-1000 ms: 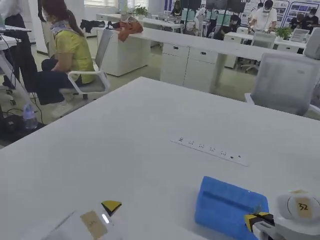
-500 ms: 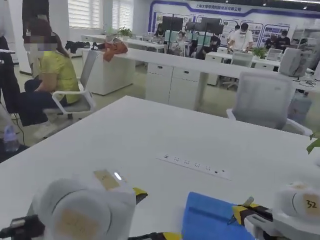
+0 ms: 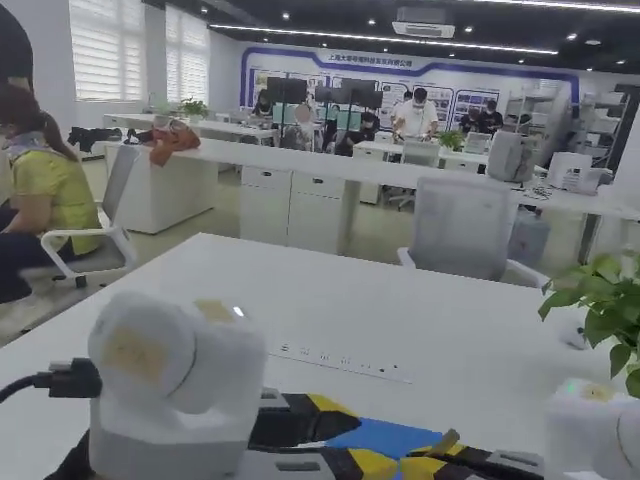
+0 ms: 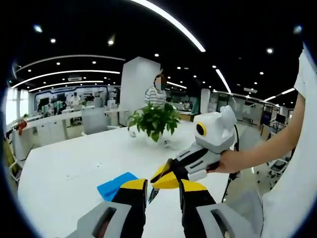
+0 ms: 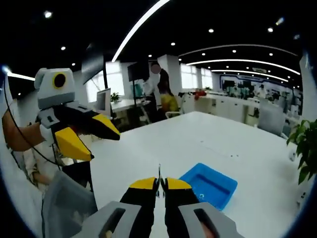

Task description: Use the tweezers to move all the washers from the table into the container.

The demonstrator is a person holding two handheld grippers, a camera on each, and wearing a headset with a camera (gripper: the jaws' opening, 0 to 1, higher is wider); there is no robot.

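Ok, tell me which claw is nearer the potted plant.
Right. The right claw is on the side where the potted plant stands; the left claw is farther, on the opposite side.

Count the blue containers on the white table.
1. The shallow blue rectangular container lies on the white table ahead of the right tool, shut on thin metal tweezers. More may be hidden outside these views.
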